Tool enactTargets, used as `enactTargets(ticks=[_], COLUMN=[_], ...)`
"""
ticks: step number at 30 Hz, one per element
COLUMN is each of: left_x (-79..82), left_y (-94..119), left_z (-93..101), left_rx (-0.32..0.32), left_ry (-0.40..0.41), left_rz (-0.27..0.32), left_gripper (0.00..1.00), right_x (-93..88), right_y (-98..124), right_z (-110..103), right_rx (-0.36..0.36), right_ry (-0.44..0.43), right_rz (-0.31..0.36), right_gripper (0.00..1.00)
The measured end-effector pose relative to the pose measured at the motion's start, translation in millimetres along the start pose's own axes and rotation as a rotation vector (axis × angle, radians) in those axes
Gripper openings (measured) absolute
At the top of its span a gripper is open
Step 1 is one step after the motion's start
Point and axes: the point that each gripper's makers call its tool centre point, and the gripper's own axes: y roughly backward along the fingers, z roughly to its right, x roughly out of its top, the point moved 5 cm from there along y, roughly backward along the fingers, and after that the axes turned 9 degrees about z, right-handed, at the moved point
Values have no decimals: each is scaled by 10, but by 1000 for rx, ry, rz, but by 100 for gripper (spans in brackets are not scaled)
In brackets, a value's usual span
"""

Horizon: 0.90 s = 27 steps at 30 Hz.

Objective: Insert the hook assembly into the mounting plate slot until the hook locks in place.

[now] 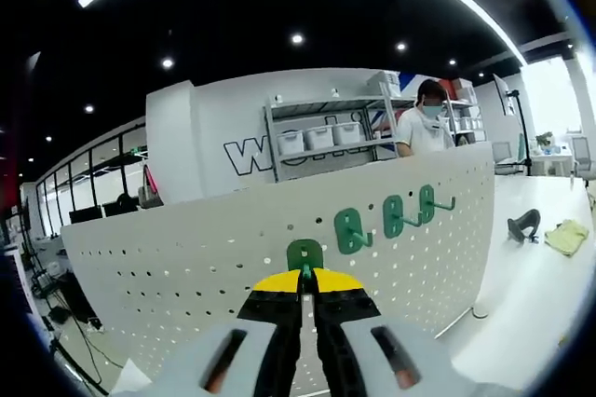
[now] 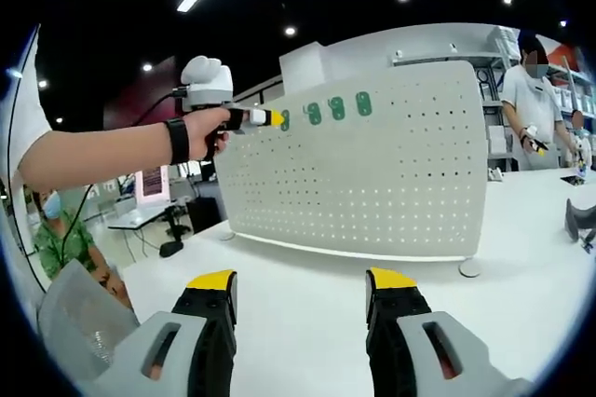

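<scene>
The left gripper (image 1: 306, 287) is closed on a green hook (image 1: 304, 255), pressed against the pegboard (image 1: 186, 266) straight ahead of its tips, apparently for seating into the holes. The right gripper (image 2: 301, 287) is held wide and empty above the counter (image 2: 307, 322), with three mounted hooks (image 2: 337, 108) far ahead on the board.

The left gripper (image 1: 305, 278) is raised, jaws closed together at the yellow tips. In the right gripper view, the person's left hand (image 2: 207, 129) grips it, forearm extended level. The right gripper (image 2: 303, 287) sits low, jaws spread wide apart.
</scene>
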Motion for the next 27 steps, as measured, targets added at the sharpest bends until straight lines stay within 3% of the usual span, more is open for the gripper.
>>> enactTargets(ticks=[14,27], left_x=[91,10], left_y=[-196,-281], left_z=[-63,-28], left_rx=[33,51], left_ry=[30,39], left_rz=[32,7], left_gripper=[3,3], right_x=[-26,-79], right_y=[14,80], right_z=[32,91], right_rx=[-12,-44], right_ry=[-11,-46], right_rz=[-11,-19], right_gripper=[56,56])
